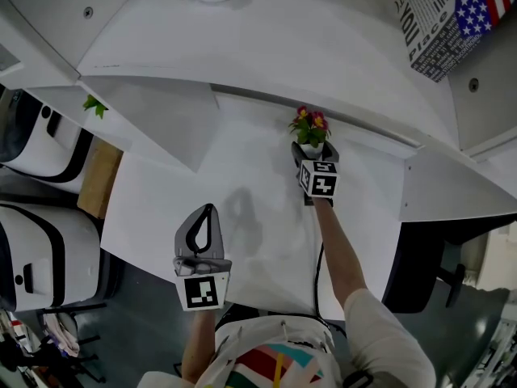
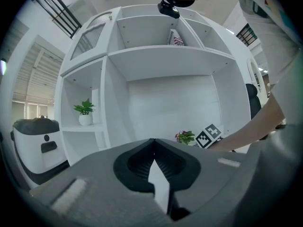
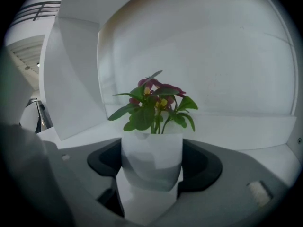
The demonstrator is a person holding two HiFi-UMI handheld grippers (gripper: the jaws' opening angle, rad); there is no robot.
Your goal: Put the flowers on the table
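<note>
Flower pot (image 3: 151,157) sits between the jaws of the right gripper (image 1: 314,152), which are clamped on both flanks of its white wall. It lies dead ahead of the jaws at 12 o'clock, deep in the throat. Long axis upright, blooms on top. In the head view it is at the far side of the bench (image 1: 258,241), about 1 o'clock from centre, just in front of the shelf unit (image 1: 323,55). Cannot tell whether its base touches the bench. Left gripper (image 1: 209,211) hangs at 7 o'clock from the pot, well apart, jaws together on nothing, pointing to 12 o'clock. Judgement: only the right hand is placed to act. The next move turns on seating the base flat with the axis vertical, then parting the jaws toward 3 and 9 o'clock and backing off toward 6 o'clock, clear of the leaves
</note>
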